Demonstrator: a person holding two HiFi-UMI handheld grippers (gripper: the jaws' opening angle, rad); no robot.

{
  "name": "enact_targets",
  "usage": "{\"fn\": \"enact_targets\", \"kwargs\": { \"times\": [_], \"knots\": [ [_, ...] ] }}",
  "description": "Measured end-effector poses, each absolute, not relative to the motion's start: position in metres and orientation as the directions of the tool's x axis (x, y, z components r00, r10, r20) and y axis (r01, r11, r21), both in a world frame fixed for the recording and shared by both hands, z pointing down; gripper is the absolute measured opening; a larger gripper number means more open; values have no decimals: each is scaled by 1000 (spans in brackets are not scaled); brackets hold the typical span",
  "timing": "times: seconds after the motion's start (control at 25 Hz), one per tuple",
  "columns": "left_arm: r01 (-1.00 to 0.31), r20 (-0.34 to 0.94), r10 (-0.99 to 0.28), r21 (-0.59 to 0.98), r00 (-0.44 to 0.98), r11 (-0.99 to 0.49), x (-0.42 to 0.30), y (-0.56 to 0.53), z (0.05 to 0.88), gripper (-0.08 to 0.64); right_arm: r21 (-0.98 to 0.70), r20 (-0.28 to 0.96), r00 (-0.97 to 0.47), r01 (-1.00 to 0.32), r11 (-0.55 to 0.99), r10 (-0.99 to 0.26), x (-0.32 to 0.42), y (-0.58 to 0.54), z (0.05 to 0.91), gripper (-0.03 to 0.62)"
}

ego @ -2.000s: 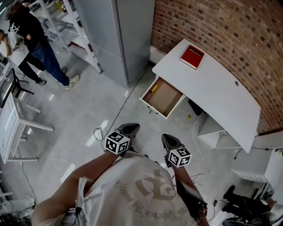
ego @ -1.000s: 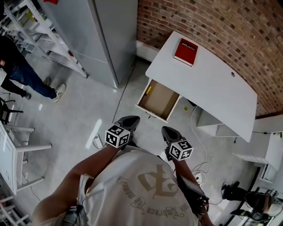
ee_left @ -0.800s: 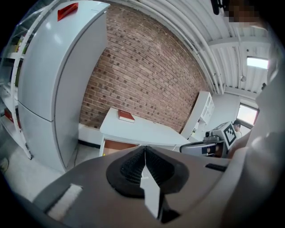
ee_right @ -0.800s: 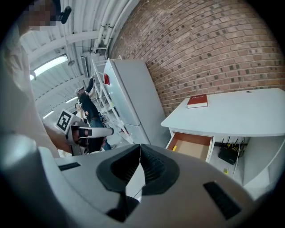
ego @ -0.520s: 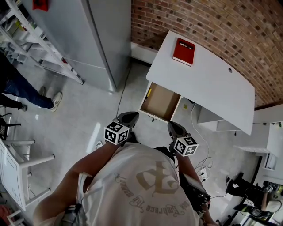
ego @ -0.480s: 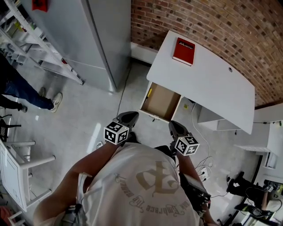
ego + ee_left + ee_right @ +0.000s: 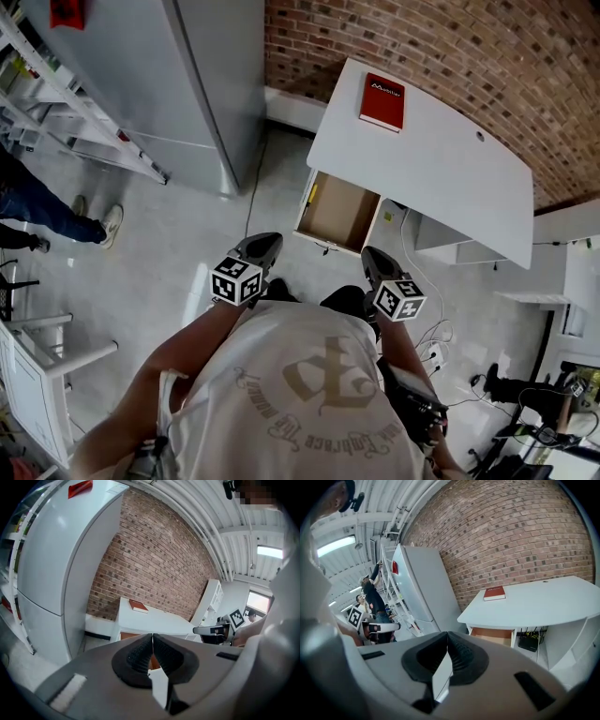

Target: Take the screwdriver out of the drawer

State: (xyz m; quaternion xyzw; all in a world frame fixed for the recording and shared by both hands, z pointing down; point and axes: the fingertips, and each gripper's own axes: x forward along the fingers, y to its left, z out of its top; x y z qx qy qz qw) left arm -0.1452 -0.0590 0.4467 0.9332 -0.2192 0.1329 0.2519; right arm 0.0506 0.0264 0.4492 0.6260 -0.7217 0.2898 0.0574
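While left gripper (image 7: 264,242) and right gripper (image 7: 373,255) are hovering before the open drawer (image 7: 339,211), jaws closed and empty, the yellow screwdriver (image 7: 312,194) is lying lengthwise along the drawer's left wall, nearer the left gripper.

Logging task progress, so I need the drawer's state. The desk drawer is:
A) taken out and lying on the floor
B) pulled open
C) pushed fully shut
B: the drawer stands pulled out from under the white desk, and its brown bottom shows from above.
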Motion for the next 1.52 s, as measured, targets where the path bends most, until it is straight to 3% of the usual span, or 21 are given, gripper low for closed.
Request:
{"fn": "enact_targets", "kwargs": {
  "times": [1.12, 1.52],
  "knots": [
    [-490, 434, -301, 431, 849, -758, -123, -89, 470, 9, -458, 516, -345, -885, 88, -784, 23, -34, 511, 6],
    [-552, 483, -328, 452, 812, -701, -129, -100, 495, 9, -476, 561, -392, -873, 103, -729, 26, -61, 556, 6]
  ]
}}
